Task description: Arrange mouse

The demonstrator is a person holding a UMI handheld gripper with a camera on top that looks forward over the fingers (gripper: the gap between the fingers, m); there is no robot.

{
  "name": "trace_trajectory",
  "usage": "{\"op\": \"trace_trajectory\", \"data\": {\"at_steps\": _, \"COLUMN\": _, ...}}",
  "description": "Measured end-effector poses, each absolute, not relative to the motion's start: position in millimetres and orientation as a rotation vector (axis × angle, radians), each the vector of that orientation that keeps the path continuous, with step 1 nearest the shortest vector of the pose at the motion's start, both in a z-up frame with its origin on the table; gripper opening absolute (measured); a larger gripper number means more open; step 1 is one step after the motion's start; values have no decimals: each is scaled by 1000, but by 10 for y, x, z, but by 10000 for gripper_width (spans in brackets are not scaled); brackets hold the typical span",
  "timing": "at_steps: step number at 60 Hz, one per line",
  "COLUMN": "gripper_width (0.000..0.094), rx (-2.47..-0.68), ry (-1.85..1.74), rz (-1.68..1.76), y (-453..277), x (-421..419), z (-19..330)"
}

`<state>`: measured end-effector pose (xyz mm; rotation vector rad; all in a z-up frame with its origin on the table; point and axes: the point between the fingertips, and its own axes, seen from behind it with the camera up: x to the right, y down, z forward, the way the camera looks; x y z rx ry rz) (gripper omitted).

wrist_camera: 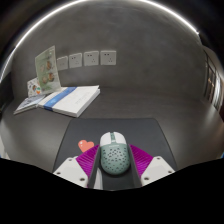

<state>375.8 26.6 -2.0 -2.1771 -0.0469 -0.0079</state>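
Tool (112, 168) held low and level, pointing straight ahead. Two white fingers (70, 170) spread apart at either side (magenta pads on the inner faces turned toward each other). Parted wide, a gap showing between the pads.

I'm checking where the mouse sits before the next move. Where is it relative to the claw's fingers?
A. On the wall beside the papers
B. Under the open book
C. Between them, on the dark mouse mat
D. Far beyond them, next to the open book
C: the mouse lies between the fingers of the claw, resting on the dark mouse mat, while the open book lies farther off.
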Motion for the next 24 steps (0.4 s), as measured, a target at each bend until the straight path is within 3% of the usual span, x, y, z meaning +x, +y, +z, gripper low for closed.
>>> {"op": "trace_trajectory", "data": {"at_steps": 8, "gripper_width": 902, "rx": -2189, "ry": -47, "rz": 83, "y": 81, "x": 3718, "z": 55}}
{"op": "trace_trajectory", "data": {"at_steps": 11, "gripper_width": 847, "rx": -2172, "ry": -54, "rz": 131, "y": -47, "x": 3689, "z": 144}}
{"op": "trace_trajectory", "data": {"at_steps": 24, "gripper_width": 844, "rx": -2140, "ry": -2, "rz": 159, "y": -908, "x": 4060, "z": 367}}
